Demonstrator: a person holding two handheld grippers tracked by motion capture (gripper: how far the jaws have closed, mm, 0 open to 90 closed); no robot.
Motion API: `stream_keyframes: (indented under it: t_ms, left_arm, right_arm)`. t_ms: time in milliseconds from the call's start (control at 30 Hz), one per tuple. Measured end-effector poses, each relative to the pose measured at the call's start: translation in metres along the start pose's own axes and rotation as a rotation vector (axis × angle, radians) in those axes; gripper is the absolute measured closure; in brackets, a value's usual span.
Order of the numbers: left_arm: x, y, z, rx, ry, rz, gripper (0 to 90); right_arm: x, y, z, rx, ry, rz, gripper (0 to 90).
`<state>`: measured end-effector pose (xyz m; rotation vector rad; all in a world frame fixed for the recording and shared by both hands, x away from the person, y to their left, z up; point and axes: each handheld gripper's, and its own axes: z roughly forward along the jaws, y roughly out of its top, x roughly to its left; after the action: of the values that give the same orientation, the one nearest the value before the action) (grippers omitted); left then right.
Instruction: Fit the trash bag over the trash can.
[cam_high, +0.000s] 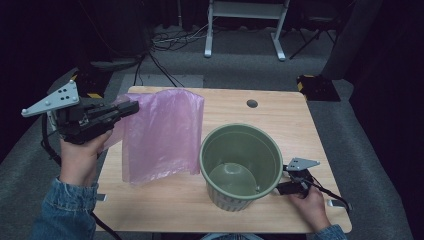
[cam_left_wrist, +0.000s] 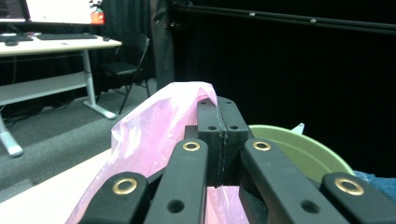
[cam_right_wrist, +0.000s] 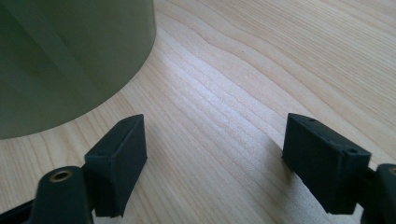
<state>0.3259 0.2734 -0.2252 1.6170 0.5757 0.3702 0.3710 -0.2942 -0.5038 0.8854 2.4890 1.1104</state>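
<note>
A thin pink plastic bag (cam_high: 162, 135) hangs in the air over the left half of the wooden table (cam_high: 280, 115), its lower edge near the tabletop. My left gripper (cam_high: 131, 108) is shut on the bag's upper left corner; in the left gripper view the pink bag (cam_left_wrist: 159, 135) bulges beside the closed jaws of my left gripper (cam_left_wrist: 218, 109). An empty green bin (cam_high: 241, 165) stands upright at the table's front middle, and the green bin's rim (cam_left_wrist: 299, 149) lies beyond the jaws. My right gripper (cam_high: 281, 186) rests low at the bin's right side. My right gripper (cam_right_wrist: 215, 149) is open over bare wood, beside the green bin's wall (cam_right_wrist: 70, 56).
A round cable hole (cam_high: 252, 103) sits near the table's far edge. Beyond the table are a white desk frame (cam_high: 245, 25), floor cables (cam_high: 170, 40) and a dark chair. A desk with a monitor (cam_left_wrist: 60, 9) and a black chair (cam_left_wrist: 123, 70) stand in the background.
</note>
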Motion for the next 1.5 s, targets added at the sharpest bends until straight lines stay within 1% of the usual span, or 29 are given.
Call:
stream_keyframes:
  t_ms: [67, 167, 467, 700, 767, 833, 967, 1167, 1500]
  left_arm:
    - [0.001, 0.006, 0.001, 0.004, -0.011, 0.006, 89.7]
    - [0.001, 0.013, 0.000, 0.009, -0.015, 0.013, 89.6]
    - [0.000, 0.036, -0.004, -0.006, -0.022, 0.033, 89.6]
    - [-0.005, 0.053, 0.006, -0.019, -0.046, 0.048, 89.6]
    - [-0.006, 0.057, 0.009, -0.028, -0.047, 0.056, 89.7]
    - [-0.008, 0.060, 0.013, -0.042, -0.062, 0.057, 89.7]
    - [-0.013, 0.066, 0.024, -0.052, -0.086, 0.064, 89.7]
    - [-0.021, 0.071, 0.047, -0.042, -0.125, 0.074, 89.6]
    - [-0.029, 0.072, 0.083, -0.042, -0.177, 0.078, 89.6]
  right_arm:
    - [0.000, 0.000, 0.000, 0.000, 0.000, 0.001, 21.9]
    - [0.000, 0.000, 0.000, 0.000, 0.000, 0.001, 21.9]
    - [0.000, 0.000, 0.000, 0.000, 0.000, 0.001, 21.9]
    - [0.000, 0.000, 0.000, 0.000, 0.000, 0.001, 21.9]
    - [0.000, 0.000, 0.000, 0.000, 0.000, 0.001, 21.9]
    - [0.000, 0.000, 0.000, 0.000, 0.000, 0.001, 21.9]
    - [0.000, 0.000, 0.000, 0.000, 0.000, 0.002, 21.9]
    - [0.000, 0.000, 0.000, 0.001, 0.000, 0.002, 21.9]
    - [0.000, 0.000, 0.000, 0.000, -0.001, 0.001, 21.9]
